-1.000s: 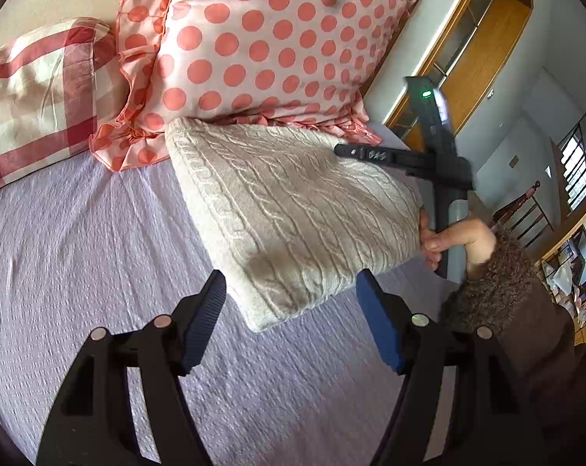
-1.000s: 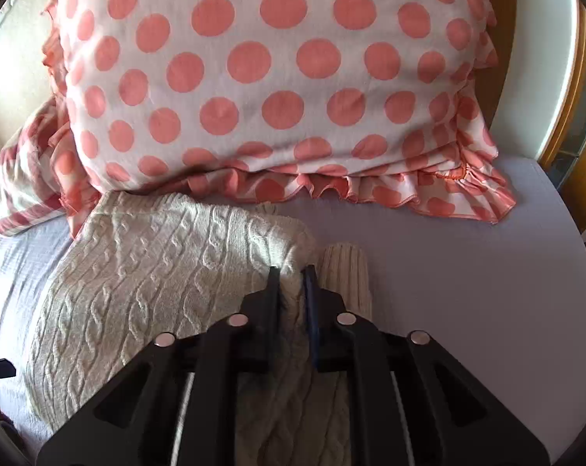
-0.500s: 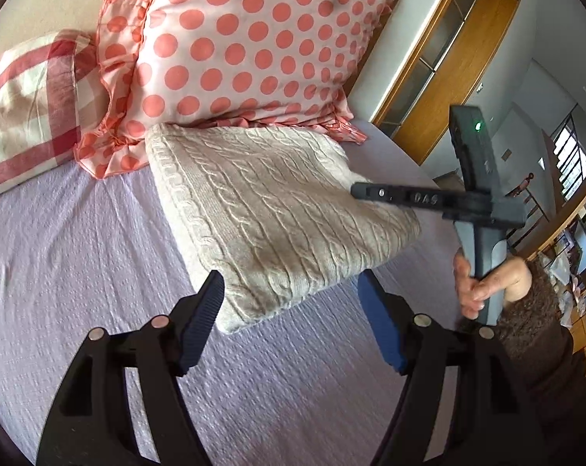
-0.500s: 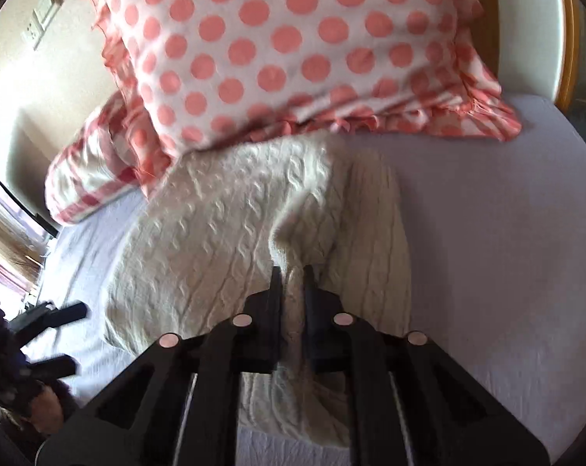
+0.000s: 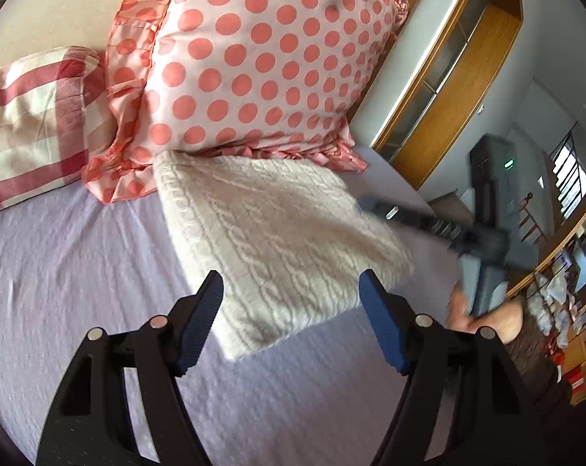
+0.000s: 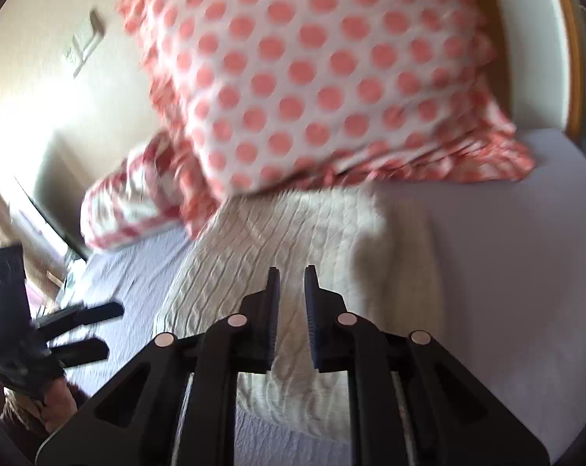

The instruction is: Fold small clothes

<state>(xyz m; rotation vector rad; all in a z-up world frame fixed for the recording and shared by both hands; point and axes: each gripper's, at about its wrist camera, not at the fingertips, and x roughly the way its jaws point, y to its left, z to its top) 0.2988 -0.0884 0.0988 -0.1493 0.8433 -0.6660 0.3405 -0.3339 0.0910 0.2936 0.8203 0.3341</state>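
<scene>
A cream cable-knit sweater (image 5: 277,233) lies folded into a rectangle on the lilac bedsheet (image 5: 60,272), its far edge under the dotted pillow. It also shows in the right wrist view (image 6: 300,233). My left gripper (image 5: 291,310) is open and empty, hovering just before the sweater's near corner. My right gripper (image 6: 292,291) is above the sweater with its jaws slightly apart and nothing between them. In the left wrist view it is a blurred dark shape (image 5: 429,225) at the sweater's right edge. The left gripper shows at the left of the right wrist view (image 6: 79,330).
A pink polka-dot pillow (image 5: 254,58) leans at the head of the bed, with a red checked pillow (image 5: 32,124) to its left. A wooden cabinet (image 5: 460,77) stands beyond the bed's right edge. The sheet (image 6: 506,272) stretches right of the sweater.
My right gripper has let go of the sweater fold, opened slightly and pulled back up. The sweater now lies flat. The left gripper has stayed open and nearly still.
</scene>
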